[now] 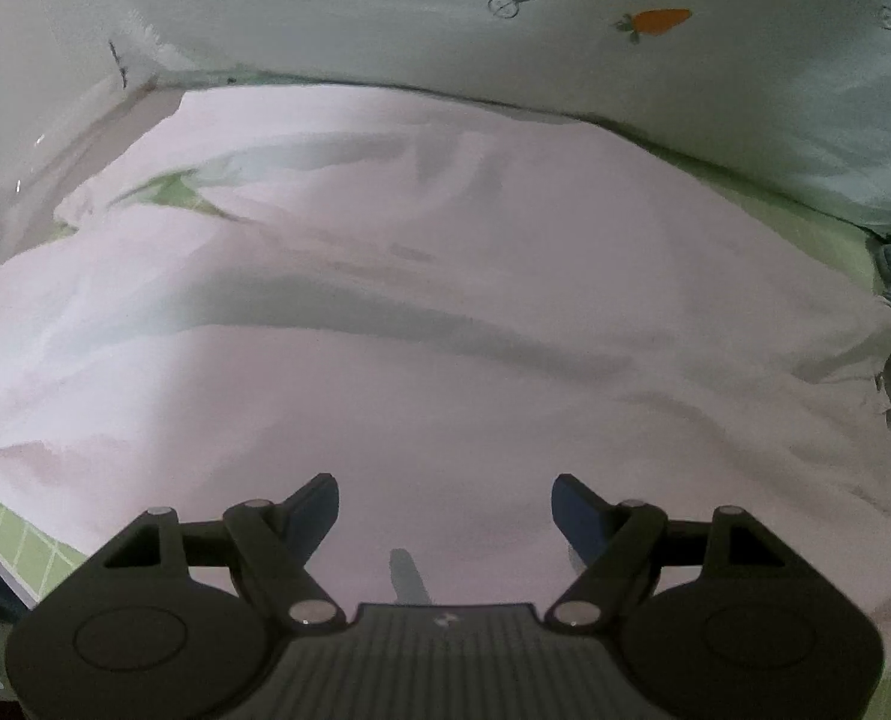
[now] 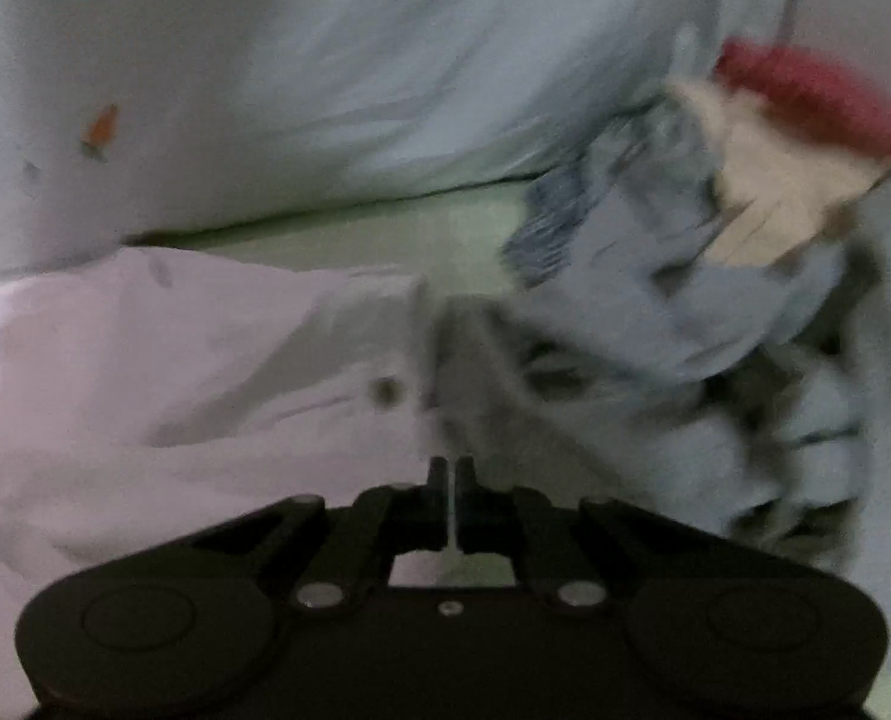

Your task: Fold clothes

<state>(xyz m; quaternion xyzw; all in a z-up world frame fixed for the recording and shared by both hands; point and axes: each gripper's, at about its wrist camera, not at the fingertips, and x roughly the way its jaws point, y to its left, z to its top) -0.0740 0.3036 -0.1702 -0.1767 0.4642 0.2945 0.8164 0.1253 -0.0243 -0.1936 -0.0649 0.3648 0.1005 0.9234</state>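
Note:
A pale pink garment (image 1: pixel 445 312) lies spread and wrinkled over a green checked sheet (image 1: pixel 19 546). My left gripper (image 1: pixel 445 510) is open and empty, just above the garment's near part. In the right wrist view the same pink garment (image 2: pixel 175 372) lies at the left, with a small dark button (image 2: pixel 387 389) near its edge. My right gripper (image 2: pixel 451 468) has its jaws together at that edge; the view is blurred, and I cannot tell whether cloth is pinched between them.
A white pillow with carrot prints (image 1: pixel 655 21) lies along the back. A heap of light blue, beige and red clothes (image 2: pixel 715 276) sits to the right of the pink garment. The green sheet (image 2: pixel 385 228) shows between pillow and garment.

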